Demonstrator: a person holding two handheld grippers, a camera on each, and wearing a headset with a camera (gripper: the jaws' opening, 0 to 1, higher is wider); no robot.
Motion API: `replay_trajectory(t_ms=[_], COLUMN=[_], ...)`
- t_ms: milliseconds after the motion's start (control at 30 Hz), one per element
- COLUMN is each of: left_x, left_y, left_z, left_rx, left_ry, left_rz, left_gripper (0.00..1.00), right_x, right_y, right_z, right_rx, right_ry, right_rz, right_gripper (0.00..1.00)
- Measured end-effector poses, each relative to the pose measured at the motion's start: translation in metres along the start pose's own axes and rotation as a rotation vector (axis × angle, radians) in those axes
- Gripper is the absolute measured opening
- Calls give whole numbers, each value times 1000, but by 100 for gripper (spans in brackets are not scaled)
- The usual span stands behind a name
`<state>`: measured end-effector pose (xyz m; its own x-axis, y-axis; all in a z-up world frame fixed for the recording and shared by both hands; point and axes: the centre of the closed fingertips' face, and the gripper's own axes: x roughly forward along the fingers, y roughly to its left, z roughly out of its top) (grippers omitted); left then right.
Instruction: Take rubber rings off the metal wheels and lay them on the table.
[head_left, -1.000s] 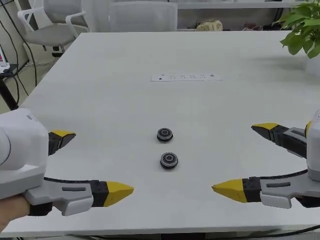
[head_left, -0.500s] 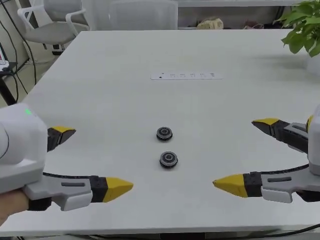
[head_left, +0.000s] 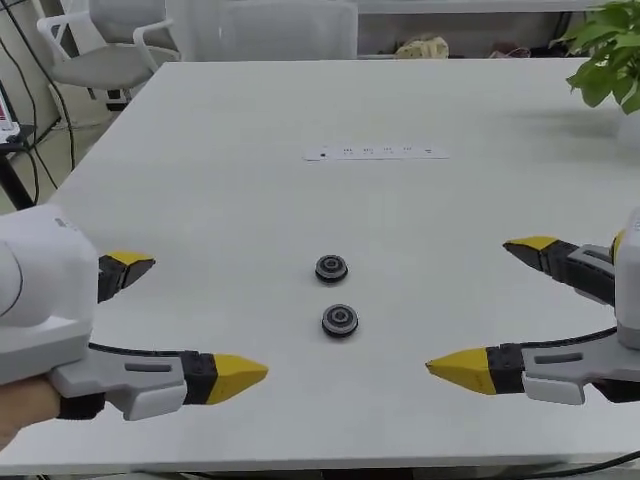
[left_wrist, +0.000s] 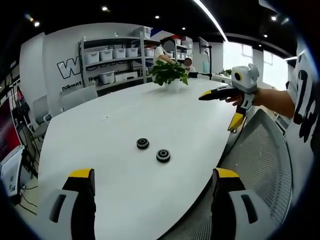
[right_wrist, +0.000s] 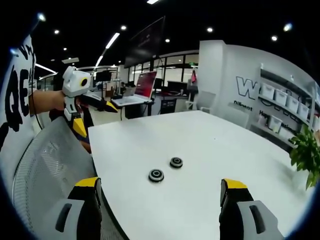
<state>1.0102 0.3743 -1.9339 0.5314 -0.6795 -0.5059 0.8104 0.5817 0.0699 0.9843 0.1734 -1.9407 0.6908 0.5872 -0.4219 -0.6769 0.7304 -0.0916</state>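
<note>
- Nothing is done yet: the far wheel (head_left: 331, 268) and the near wheel (head_left: 340, 320) sit close together mid-table (head_left: 250, 120), apparently with their rubber rings (head_left: 327, 321) on.
- The left gripper (head_left: 190, 318) and right gripper (head_left: 488, 305) hover on either side, jaws wide apart and empty.
- Both rings remain to be removed.

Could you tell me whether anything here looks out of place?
Nothing stands out: the far wheel and near wheel lie flat and apart on the table; left gripper and right gripper hang open.

White table (head_left: 200, 200) carries two wheels (head_left: 331, 268), socket strip (head_left: 377, 153).
</note>
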Motion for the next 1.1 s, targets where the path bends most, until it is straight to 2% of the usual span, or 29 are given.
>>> replay_trajectory(t_ms=[200,700,1100], left_x=[2,10,26], left_y=[-1,7,11], left_z=[5,20,29], left_rx=[10,40,87], left_ry=[-7,-29,-33], left_rz=[-11,-28,-59], left_gripper=[96,94,93], right_x=[2,11,23], right_y=[-1,-12,-15], right_z=[4,18,23], right_rx=[-8,-47,-80], right_ry=[-2,-17,-9], right_rz=[5,15,51], right_gripper=[99,99,99])
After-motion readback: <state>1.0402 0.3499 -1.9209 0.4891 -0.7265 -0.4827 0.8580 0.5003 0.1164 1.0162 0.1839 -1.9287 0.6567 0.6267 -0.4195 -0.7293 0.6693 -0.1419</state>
